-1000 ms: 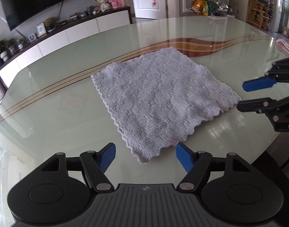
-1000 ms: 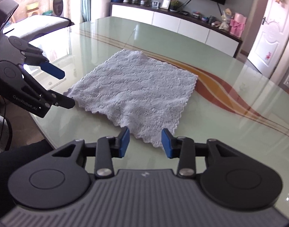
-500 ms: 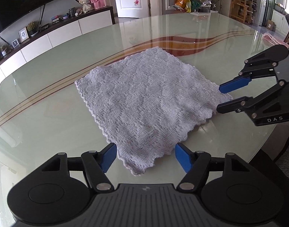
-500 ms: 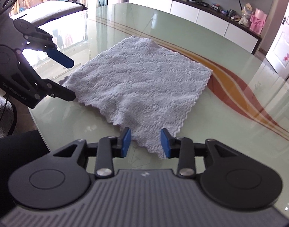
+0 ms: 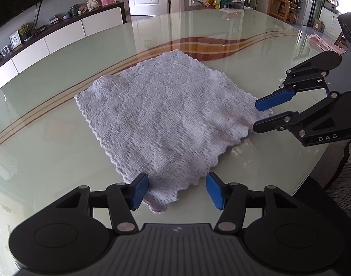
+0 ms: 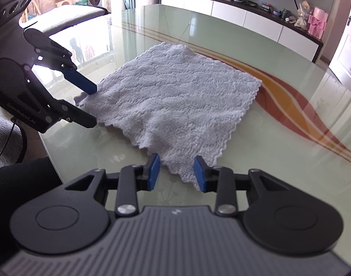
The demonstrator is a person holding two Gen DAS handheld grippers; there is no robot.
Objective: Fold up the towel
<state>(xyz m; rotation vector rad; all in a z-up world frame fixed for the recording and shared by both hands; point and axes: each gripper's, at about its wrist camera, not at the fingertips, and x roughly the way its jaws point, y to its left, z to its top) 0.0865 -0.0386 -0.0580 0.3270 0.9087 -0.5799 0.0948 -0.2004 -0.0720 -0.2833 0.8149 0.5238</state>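
A pale lilac-white towel (image 5: 166,119) lies flat and unfolded on the glass table; it also shows in the right wrist view (image 6: 173,99). My left gripper (image 5: 175,191) is open, its blue pads on either side of the towel's near corner. My right gripper (image 6: 176,172) is open around the neighbouring corner. In the left wrist view the right gripper (image 5: 256,117) straddles the towel's right corner. In the right wrist view the left gripper (image 6: 92,105) straddles the left corner.
The oval glass table (image 5: 60,151) has red and gold stripes (image 5: 210,46) behind the towel. Its front edge (image 5: 318,161) is close to both grippers. A white cabinet (image 5: 49,43) stands beyond the table's far side.
Both grippers have moved forward to the towel. Each now has a near corner between its open pads. The towel has not moved.
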